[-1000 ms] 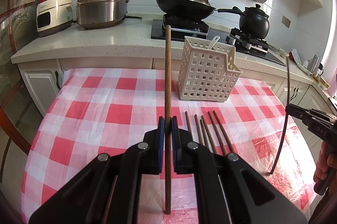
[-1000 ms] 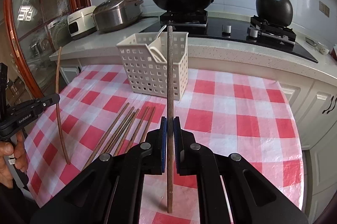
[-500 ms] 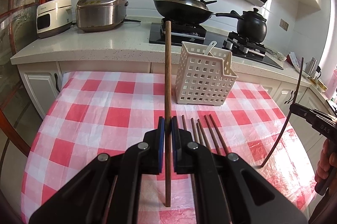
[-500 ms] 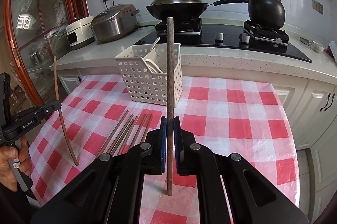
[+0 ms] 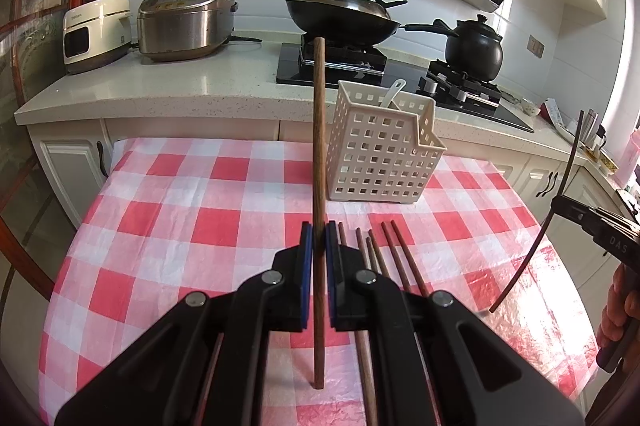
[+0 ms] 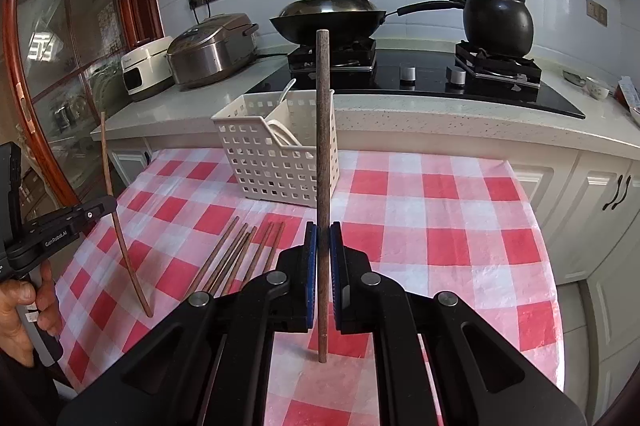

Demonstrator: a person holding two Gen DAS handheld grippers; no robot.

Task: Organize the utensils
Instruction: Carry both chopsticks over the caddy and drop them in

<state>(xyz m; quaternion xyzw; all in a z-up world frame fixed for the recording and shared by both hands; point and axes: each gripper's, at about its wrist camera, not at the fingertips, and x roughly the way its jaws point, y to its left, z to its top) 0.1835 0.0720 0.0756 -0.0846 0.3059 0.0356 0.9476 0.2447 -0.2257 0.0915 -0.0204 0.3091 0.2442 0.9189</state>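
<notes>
Left tool [image 5: 319, 246] and right tool [image 6: 323, 246] each clamped on one upright chopstick [image 5: 319, 153]; loose chopsticks [image 5: 384, 250] lie on checked desk [image 5: 200, 209], six o'clock of white basket [image 5: 380, 157].

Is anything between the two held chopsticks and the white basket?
Nothing visible. Left gripper and right gripper each clamp an upright chopstick; only bare checked cloth lies before the basket. Loose chopsticks lie aside.

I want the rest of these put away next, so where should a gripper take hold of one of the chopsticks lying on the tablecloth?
Grip an outer stick of the loose chopsticks near its free far end, from above, jaws across it: they lie flat, bunched side by side.
</notes>
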